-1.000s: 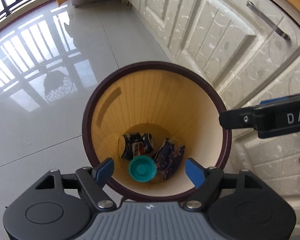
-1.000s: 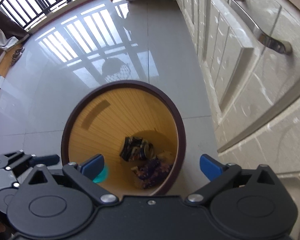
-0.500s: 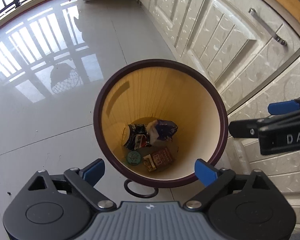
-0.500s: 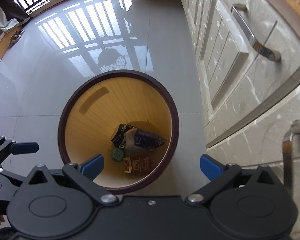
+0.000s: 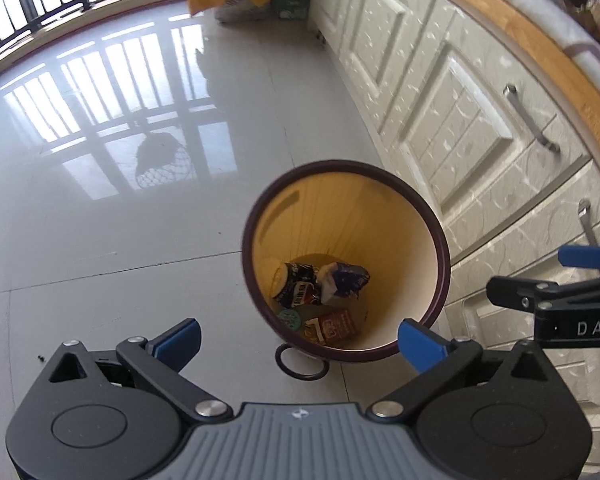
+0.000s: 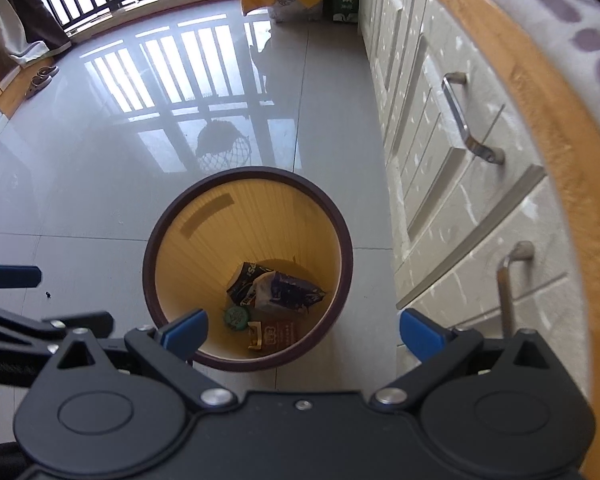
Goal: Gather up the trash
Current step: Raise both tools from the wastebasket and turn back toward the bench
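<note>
The left gripper (image 5: pixel 298 338) has its blue-tipped fingers (image 5: pixel 180 336) spread wide with nothing between them, held above the floor just short of the bin. The right gripper (image 6: pixel 302 330) is likewise fully open and holds nothing, its fingers (image 6: pixel 420 334) framing the near side of the bin from above; in the left wrist view it shows at the right edge (image 5: pixel 556 292).

Below both stands a round trash bin (image 6: pixel 340 220) with a dark brown rim and yellow inner wall, on the glossy tiled floor (image 6: pixel 100 160), just beside white cabinets (image 6: pixel 440 184) with metal handles. At its bottom lies the trash: a dark snack packet (image 6: pixel 246 286), a white-and-blue wrapper (image 6: pixel 288 292) resting over it, a small green cap (image 6: pixel 236 316), and a red packet (image 6: pixel 278 334) nearest the camera. A dark ring (image 5: pixel 300 362) lies on the floor touching the bin's near side.
</note>
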A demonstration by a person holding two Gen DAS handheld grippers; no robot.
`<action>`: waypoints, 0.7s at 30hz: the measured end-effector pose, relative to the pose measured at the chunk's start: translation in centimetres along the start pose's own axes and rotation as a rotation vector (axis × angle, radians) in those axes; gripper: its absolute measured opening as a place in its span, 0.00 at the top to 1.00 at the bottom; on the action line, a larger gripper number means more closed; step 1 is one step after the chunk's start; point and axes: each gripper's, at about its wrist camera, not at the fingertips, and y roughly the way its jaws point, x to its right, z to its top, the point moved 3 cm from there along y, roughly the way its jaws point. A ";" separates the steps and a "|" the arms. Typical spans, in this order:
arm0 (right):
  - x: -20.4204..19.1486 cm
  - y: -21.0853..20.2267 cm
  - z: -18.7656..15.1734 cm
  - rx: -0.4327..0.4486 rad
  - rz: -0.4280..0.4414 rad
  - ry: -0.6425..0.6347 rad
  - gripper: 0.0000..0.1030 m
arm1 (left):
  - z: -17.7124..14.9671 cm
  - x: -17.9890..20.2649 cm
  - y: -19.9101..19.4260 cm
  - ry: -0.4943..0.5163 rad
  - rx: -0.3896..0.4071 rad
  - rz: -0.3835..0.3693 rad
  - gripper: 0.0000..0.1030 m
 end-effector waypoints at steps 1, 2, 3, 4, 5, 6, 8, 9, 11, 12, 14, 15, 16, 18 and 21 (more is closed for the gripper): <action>-0.1 -0.4 0.0 0.005 -0.001 0.001 0.00 | -0.1 -0.1 -0.5 -0.008 0.007 0.007 0.00; -0.1 -0.8 -0.1 0.012 -0.001 0.003 0.00 | -0.3 -0.3 -1.1 -0.016 0.014 0.015 0.00; -0.3 -1.3 -0.1 0.018 0.002 0.001 0.00 | -0.4 -0.5 -1.6 -0.025 0.020 0.023 0.00; -0.4 -1.7 -0.2 0.023 0.004 -0.004 0.00 | -0.5 -0.6 -2.1 -0.035 0.027 0.030 0.00; -0.6 -2.3 -0.3 0.029 0.004 -0.012 0.00 | -0.6 -0.7 -2.6 -0.044 0.032 0.034 0.00; -0.7 -2.8 -0.3 0.033 -0.001 -0.021 0.00 | -0.7 -0.8 -3.1 -0.054 0.038 0.037 0.00; -0.9 -3.9 -0.4 0.050 -0.012 -0.032 0.00 | -0.9 -0.9 -3.9 -0.069 0.051 0.042 0.00; -1.0 -4.6 -0.3 0.060 -0.011 -0.031 0.00 | -1.0 -1.0 -4.4 -0.074 0.058 0.045 0.00; -1.1 -5.8 -0.3 0.076 -0.008 -0.027 0.00 | -1.1 -1.1 -5.5 -0.085 0.073 0.053 0.00; -1.1 -6.4 -0.2 0.085 -0.009 -0.028 0.00 | -1.2 -1.0 -5.9 -0.088 0.081 0.056 0.00; -1.1 -7.6 -0.3 0.107 -0.009 -0.028 0.00 | -1.3 -1.0 -7.1 -0.098 0.103 0.059 0.00; -1.1 -8.3 -0.2 0.118 -0.006 -0.025 0.00 | -1.4 -1.0 -7.6 -0.104 0.113 0.060 0.00; -1.1 -9.0 -0.3 0.129 -0.006 -0.023 0.00 | -1.4 -1.0 -8.1 -0.109 0.124 0.059 0.00; -1.0 -10.4 -0.4 0.149 -0.011 -0.021 0.00 | -1.4 -0.7 -9.3 -0.110 0.148 0.059 0.00; -0.8 -12.4 -0.8 0.180 -0.011 -0.017 0.00 | -1.2 -0.3 -11.0 -0.097 0.184 0.063 0.00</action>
